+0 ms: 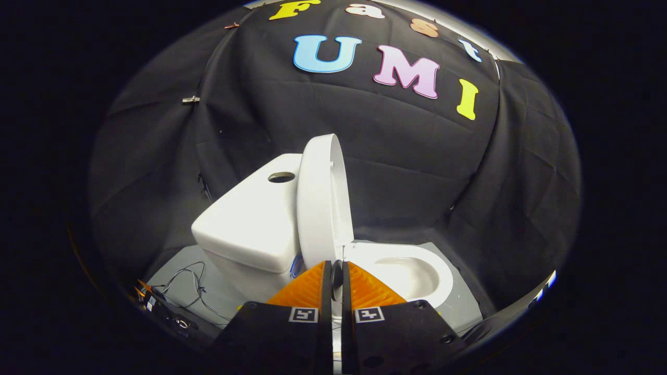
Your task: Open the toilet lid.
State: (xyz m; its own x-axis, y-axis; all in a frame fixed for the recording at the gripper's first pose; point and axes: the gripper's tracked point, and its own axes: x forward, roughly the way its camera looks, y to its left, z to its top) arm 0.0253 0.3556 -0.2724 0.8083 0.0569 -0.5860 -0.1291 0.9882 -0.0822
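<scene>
A white toilet stands side-on just ahead of me. Its lid (320, 208) is raised upright, close to the tank (250, 219), which has a round hole on top. To the right of the lid lie the seat and the open bowl (417, 271). My gripper (336, 266) sits low, with its tips right at the lid's bottom edge near the hinge. The fingers are closed to a thin slit, and I see nothing pressed between them.
The toilet rests on a grey floor panel (464, 307). Loose black cables (187, 286) and a small device lie on the floor left of the tank. Black cloth walls close in behind and on both sides.
</scene>
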